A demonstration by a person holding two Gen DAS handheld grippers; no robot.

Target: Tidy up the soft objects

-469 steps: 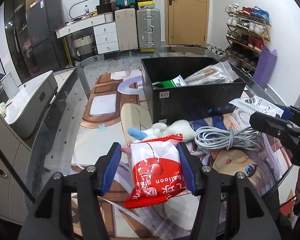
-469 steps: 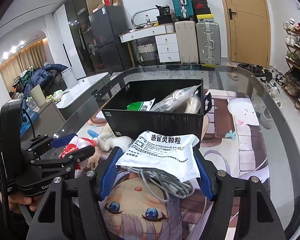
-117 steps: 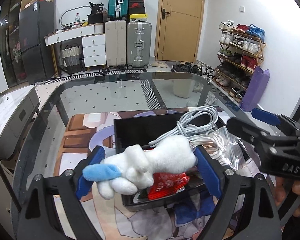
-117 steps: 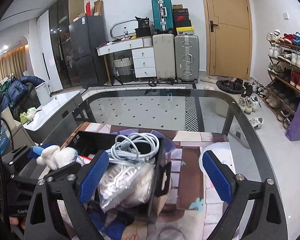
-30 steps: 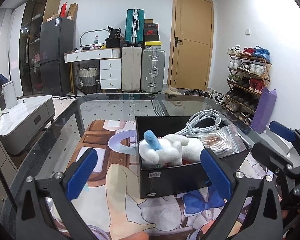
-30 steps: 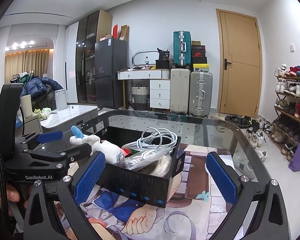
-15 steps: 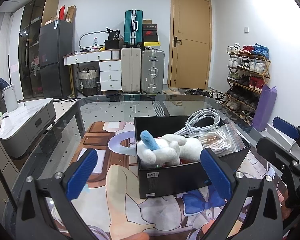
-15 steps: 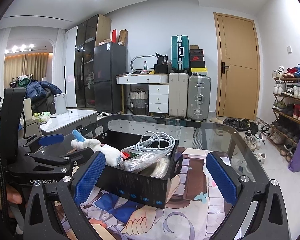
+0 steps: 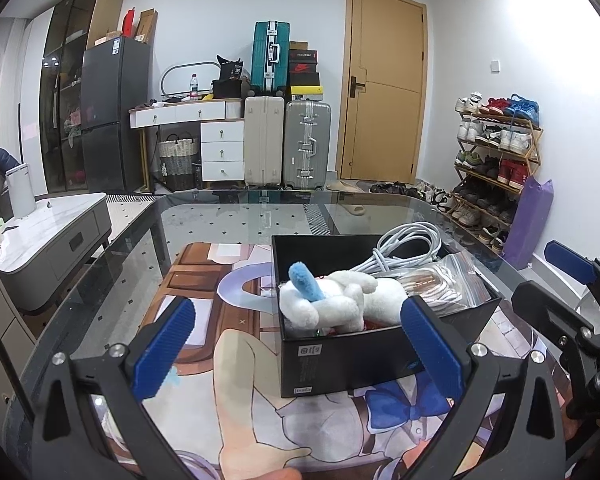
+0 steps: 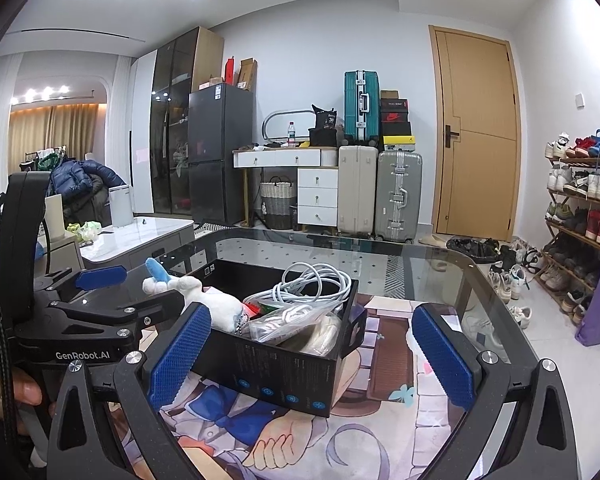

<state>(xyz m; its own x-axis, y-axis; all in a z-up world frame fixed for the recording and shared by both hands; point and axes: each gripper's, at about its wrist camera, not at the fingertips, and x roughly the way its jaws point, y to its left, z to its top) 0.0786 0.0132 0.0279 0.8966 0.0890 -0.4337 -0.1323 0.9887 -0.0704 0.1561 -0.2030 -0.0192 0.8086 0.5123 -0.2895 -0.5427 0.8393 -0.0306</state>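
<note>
Plush toy (image 9: 332, 300) now inside box (image 9: 360, 356).

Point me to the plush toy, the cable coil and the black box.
plush toy (image 9: 340, 300), left wrist view, on its white body
cable coil (image 10: 316, 282), right wrist view, on the looped white strands
black box (image 9: 340, 360), left wrist view, on its near outer wall
</note>
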